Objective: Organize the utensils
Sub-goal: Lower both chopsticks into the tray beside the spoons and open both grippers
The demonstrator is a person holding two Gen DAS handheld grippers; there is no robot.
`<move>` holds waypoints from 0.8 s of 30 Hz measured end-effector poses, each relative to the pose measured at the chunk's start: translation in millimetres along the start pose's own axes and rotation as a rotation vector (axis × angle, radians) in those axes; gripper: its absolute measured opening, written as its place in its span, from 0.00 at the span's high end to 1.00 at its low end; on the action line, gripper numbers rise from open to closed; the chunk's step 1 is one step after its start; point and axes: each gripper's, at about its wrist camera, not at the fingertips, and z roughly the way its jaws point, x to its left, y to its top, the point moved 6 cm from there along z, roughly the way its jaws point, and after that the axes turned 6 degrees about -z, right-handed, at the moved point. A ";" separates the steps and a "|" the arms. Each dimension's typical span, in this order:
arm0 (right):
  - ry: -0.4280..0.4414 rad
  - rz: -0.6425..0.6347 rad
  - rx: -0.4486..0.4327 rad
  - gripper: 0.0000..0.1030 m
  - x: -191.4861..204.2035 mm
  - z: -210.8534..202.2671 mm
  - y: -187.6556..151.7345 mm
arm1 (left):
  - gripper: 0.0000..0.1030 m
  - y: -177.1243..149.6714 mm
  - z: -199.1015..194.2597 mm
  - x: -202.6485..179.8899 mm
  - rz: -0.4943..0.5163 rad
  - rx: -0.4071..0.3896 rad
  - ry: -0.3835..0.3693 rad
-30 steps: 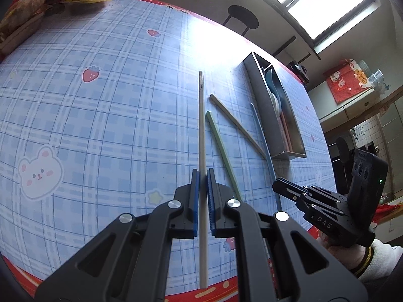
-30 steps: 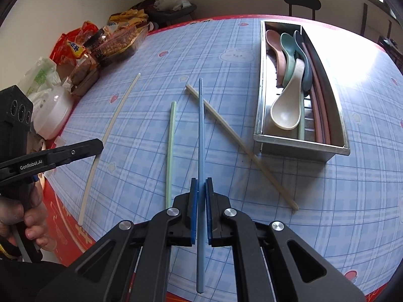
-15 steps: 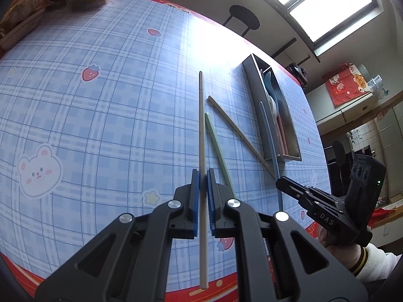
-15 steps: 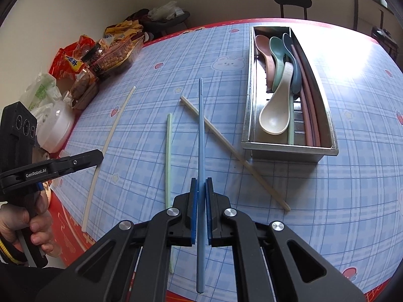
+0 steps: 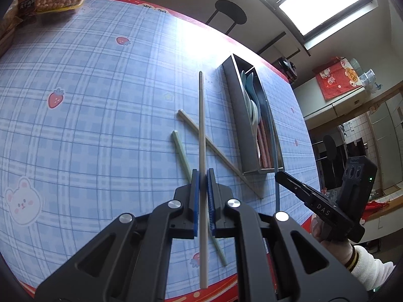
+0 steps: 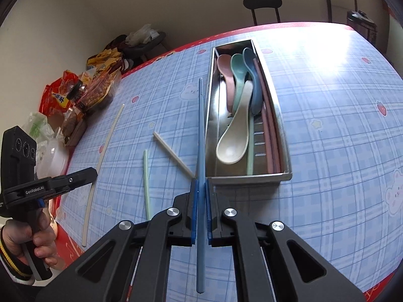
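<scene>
My left gripper (image 5: 202,173) is shut on a cream chopstick (image 5: 201,115) and holds it lengthways above the table. My right gripper (image 6: 200,183) is shut on a blue chopstick (image 6: 200,118), whose tip runs along the left wall of the metal tray (image 6: 249,176). Inside the tray lie pink, green, blue and cream spoons (image 6: 233,148) and pink chopsticks (image 6: 269,130). A green chopstick (image 6: 146,183) and a beige chopstick (image 6: 173,153) lie on the checked tablecloth, left of the tray. The left wrist view shows the tray (image 5: 233,105) to the right, with the right gripper (image 5: 278,175) at its near end.
Snack packets (image 6: 75,93) and plastic bags crowd the table's far left edge. A dark chair (image 6: 262,2) stands beyond the table. The red table rim (image 5: 221,287) runs just under both grippers. A hand (image 6: 37,239) grips the left tool's handle.
Both grippers have moved towards the tray with their chopsticks held. The tray looks nearer in both views, and the blue chopstick now lines up with its left wall.
</scene>
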 end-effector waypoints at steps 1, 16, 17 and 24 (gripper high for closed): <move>-0.006 0.007 -0.008 0.94 -4.6 -1.3 5.3 | 0.90 3.6 3.7 -4.6 -0.005 0.006 -0.010; -0.074 0.081 -0.016 0.94 -65.3 20.8 76.5 | 0.90 73.5 94.6 -90.4 -0.037 0.073 -0.075; -0.074 0.081 -0.016 0.94 -66.6 23.2 79.8 | 0.90 77.5 100.8 -93.8 -0.040 0.073 -0.072; -0.090 0.066 0.008 0.94 -75.3 43.3 93.0 | 0.90 96.6 139.3 -107.5 -0.073 0.095 -0.060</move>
